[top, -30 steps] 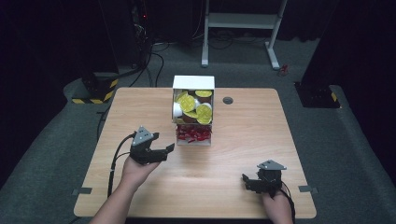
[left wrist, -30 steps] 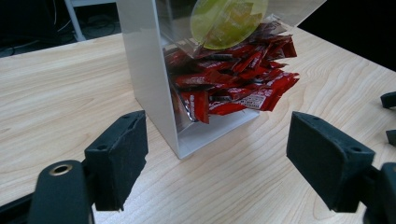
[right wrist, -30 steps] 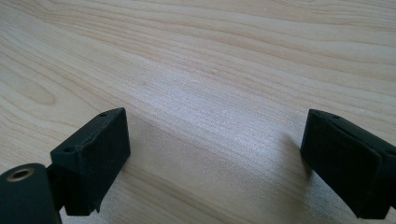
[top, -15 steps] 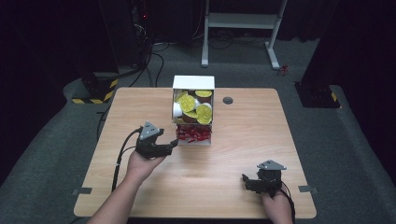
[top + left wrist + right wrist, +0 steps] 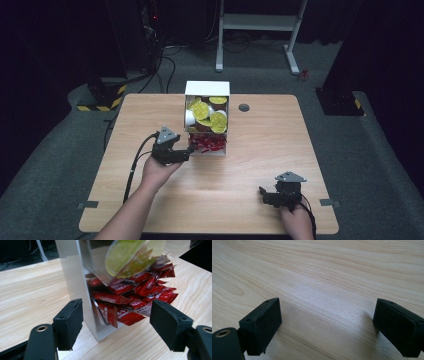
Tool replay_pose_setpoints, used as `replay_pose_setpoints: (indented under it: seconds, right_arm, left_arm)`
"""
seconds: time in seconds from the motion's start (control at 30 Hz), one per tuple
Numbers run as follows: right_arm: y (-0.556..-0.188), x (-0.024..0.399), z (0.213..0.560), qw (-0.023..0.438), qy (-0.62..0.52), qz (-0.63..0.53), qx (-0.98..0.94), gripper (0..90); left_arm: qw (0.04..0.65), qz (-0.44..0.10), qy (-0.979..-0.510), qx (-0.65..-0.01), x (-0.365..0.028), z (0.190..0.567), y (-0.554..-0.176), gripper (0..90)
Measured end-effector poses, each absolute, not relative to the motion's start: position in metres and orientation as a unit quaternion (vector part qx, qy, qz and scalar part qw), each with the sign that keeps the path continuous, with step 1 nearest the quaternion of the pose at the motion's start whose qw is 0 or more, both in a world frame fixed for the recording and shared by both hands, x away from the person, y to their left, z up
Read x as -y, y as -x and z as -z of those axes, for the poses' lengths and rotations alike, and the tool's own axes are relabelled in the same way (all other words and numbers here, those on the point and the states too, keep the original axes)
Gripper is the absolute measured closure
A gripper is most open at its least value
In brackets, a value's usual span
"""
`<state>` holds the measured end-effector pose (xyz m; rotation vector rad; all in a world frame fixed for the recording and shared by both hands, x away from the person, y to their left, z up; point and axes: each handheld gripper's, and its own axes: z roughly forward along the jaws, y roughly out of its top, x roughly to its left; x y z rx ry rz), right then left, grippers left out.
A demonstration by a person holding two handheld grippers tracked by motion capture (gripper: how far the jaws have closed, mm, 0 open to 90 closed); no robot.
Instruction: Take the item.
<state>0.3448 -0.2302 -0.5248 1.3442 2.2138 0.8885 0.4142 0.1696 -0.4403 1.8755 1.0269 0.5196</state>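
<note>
A clear dispenser box stands mid-table, with yellow-lidded cups in its upper part and red sachets piled in its open bottom tray. My left gripper is open right at the tray's left front corner. In the left gripper view the red sachets lie just beyond the jaws, with the box's clear wall between them; nothing is held. My right gripper rests open near the table's front right, over bare wood.
The wooden table has a small round dark grommet behind the box. Dark floor, cables and a white stand frame lie beyond the far edge. Bare wood spreads left and right of the box.
My left gripper has moved right and forward, from left of the box up to the sachet tray. The right gripper has stayed put.
</note>
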Motion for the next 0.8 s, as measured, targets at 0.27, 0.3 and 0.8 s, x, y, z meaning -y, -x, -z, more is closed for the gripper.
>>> replay_pose_setpoints:
  seconds: [0.27, 0.3, 0.8]
  right_arm:
    - [-0.344, 0.229, 0.525, 0.197, -0.48, -0.319, -0.793, 8.1]
    - [-0.344, 0.229, 0.525, 0.198, -0.479, -0.319, -0.794, 8.1]
    - [-0.344, 0.229, 0.525, 0.198, -0.474, -0.319, -0.796, 8.1]
  left_arm:
    - [0.444, -0.221, -0.763, -0.415, -0.16, 0.447, -0.422, 35.3]
    - [0.442, -0.222, -0.765, -0.413, -0.159, 0.447, -0.423, 36.3]
    - [0.457, -0.246, -0.756, -0.399, -0.155, 0.45, -0.418, 59.8]
